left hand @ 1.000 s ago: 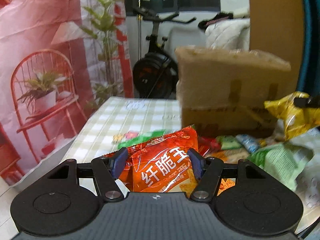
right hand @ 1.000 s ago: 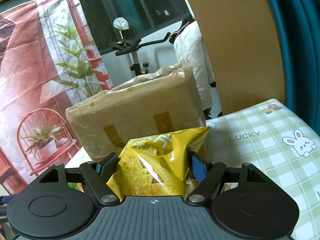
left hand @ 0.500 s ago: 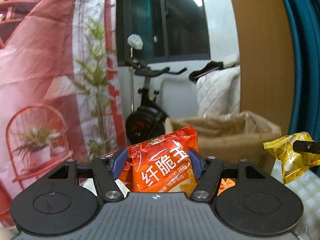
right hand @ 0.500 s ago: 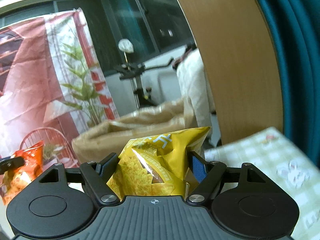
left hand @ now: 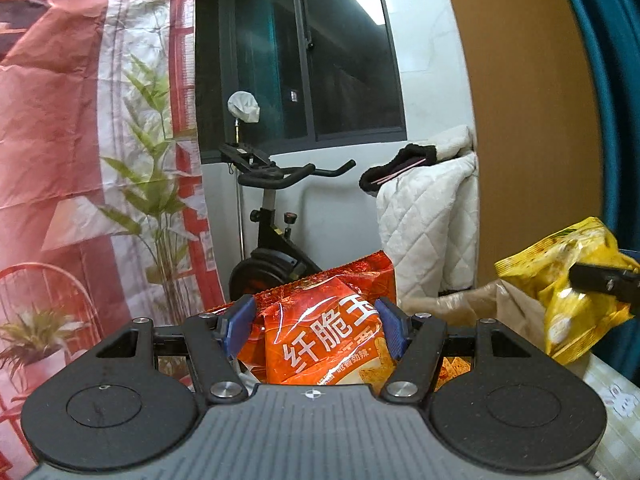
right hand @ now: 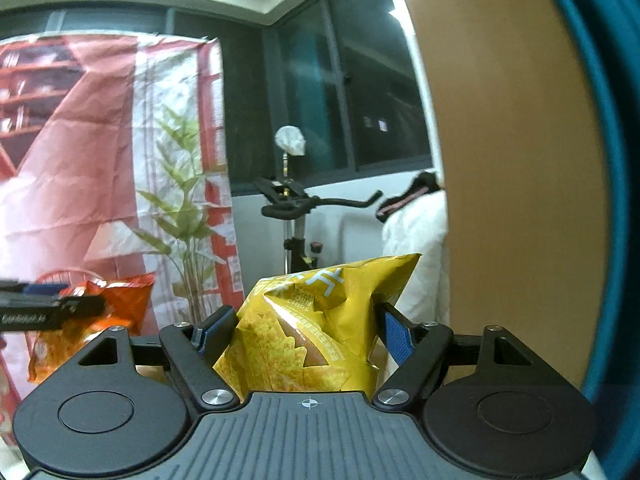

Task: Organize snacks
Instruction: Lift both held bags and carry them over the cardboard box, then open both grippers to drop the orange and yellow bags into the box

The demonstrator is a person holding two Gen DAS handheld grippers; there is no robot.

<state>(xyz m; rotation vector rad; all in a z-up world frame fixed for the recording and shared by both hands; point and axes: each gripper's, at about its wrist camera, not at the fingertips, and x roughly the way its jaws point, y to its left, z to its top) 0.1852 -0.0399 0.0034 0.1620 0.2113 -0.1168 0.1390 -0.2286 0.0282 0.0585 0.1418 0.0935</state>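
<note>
My left gripper is shut on an orange-red snack bag with white Chinese lettering, lifted in the air. My right gripper is shut on a yellow corn chips bag, also raised. In the left wrist view the yellow bag hangs at the right, above the plastic-lined cardboard box, whose open top shows just past the orange bag. In the right wrist view the orange bag hangs at the left, with the left gripper's fingers on it. The box is hidden in the right wrist view.
A checked tablecloth shows at the lower right corner. Behind are an exercise bike, a white quilted coat, a red printed backdrop, a wooden panel and a teal curtain.
Both grippers have risen with their bags. The box has sunk from filling the middle of each view to the bottom edge, and the table with the other snacks has dropped out of sight.
</note>
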